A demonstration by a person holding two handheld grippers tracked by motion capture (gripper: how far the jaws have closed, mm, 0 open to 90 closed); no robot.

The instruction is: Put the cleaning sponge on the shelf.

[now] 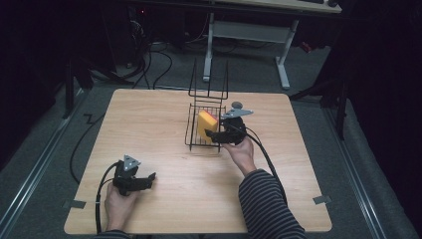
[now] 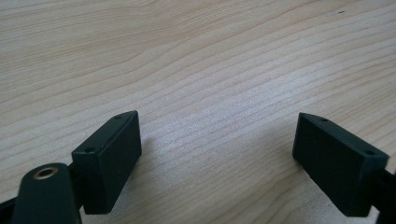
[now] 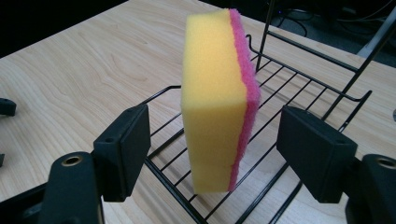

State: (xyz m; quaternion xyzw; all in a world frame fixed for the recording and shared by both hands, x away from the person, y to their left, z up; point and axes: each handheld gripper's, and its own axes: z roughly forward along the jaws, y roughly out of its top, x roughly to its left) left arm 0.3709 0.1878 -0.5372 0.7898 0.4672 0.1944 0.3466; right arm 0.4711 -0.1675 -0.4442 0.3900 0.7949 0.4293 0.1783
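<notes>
Nearest, at the front-left of the wooden tabletop (image 1: 164, 194): left gripper (image 1: 148, 178) in a hand, jaws spread wide over bare wood, nothing between them. Farther in, right of centre: right gripper (image 1: 214, 135) in the other hand, striped sleeve (image 1: 266, 201) behind it, jaws parted on either side of a yellow sponge (image 3: 212, 100) with a pink scouring face — apart from both flanks, no contact visible. Sponge upright on edge inside a black wire rack (image 3: 299, 100), pink face toward the right-hand jaw in the right gripper view. Beyond the rack — its tall wire back, then the far tabletop edge, a dark floor with cables.
</notes>
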